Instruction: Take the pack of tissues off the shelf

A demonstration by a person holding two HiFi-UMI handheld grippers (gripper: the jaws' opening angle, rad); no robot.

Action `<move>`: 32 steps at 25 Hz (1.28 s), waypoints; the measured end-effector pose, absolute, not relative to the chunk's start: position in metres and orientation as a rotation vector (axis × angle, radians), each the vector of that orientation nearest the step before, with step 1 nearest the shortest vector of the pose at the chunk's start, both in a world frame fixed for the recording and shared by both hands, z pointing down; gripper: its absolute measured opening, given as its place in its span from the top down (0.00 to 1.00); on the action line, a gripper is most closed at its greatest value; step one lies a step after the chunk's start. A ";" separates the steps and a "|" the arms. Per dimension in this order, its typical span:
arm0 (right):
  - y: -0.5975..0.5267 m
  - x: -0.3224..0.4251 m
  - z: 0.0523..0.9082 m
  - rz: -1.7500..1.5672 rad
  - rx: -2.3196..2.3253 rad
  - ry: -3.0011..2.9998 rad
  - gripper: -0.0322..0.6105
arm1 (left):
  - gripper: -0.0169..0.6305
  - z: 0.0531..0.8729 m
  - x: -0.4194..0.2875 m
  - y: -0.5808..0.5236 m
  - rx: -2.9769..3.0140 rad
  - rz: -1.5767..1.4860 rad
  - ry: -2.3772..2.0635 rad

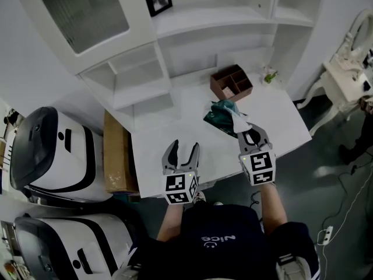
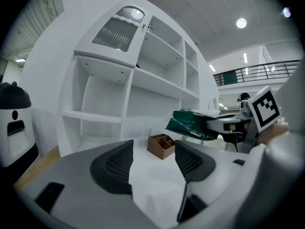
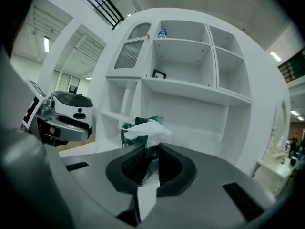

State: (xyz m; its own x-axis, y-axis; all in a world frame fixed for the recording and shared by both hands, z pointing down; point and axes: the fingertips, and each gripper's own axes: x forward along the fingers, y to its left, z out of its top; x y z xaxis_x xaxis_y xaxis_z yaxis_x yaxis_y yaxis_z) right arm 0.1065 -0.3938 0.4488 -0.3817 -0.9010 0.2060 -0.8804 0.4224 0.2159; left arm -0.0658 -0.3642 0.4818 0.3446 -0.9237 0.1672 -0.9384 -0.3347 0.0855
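Note:
A dark green pack of tissues (image 1: 224, 115) with a white tissue sticking out of it hangs over the white table (image 1: 175, 139). My right gripper (image 1: 251, 129) is shut on the pack's near edge and holds it clear of the white shelf unit (image 1: 175, 28). In the right gripper view the tissue pack (image 3: 143, 130) sits pinched between the jaws. In the left gripper view the same pack (image 2: 193, 124) shows to the right. My left gripper (image 1: 181, 151) stands open over the table's front part, nothing between its fingers.
A brown wooden organiser box (image 1: 231, 82) sits at the back of the table, with a small green item (image 1: 270, 75) to its right. Two white robot-like machines (image 1: 49, 150) and a cardboard box (image 1: 118, 153) stand at the left. A white ornate side table (image 1: 344, 74) is at the far right.

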 end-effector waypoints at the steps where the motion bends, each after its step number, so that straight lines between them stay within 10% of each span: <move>1: -0.392 0.107 0.455 -0.079 1.549 -2.387 0.90 | 0.55 0.484 -0.064 -0.363 2.442 0.142 -1.697; 32: -0.360 0.141 0.587 0.294 1.702 -2.133 0.90 | 0.63 0.581 -0.056 -0.345 2.416 0.336 -1.584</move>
State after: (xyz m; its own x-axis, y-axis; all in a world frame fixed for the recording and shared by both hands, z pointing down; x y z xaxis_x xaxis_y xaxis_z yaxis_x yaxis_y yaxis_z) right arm 0.1409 -0.3605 0.5874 -0.1829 -0.8849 0.4283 -0.9678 0.2387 0.0798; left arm -0.0561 -0.3455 0.5810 0.3883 -0.8660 0.3151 -0.9193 -0.3876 0.0679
